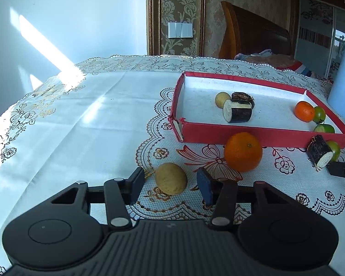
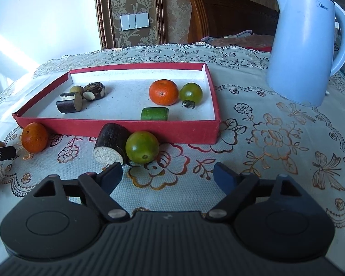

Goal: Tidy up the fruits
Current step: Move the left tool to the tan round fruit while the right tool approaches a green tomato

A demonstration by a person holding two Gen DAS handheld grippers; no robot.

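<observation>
A small round yellow fruit lies on the lace tablecloth between the fingers of my left gripper. A thin gap shows on each side of it, so the gripper is open. Just beyond sits an orange against the front wall of the red tray. My right gripper is open with only cloth between its fingers. Slightly ahead of it lie a green tomato and a dark sugarcane piece, both outside the tray. Inside are a mandarin, a green tomato, a green chunk and cane pieces.
A pale blue kettle stands at the right, behind the tray's corner. The tray's near left corner is torn. The table's left edge drops off beside a white wall. A wooden headboard rises behind the table.
</observation>
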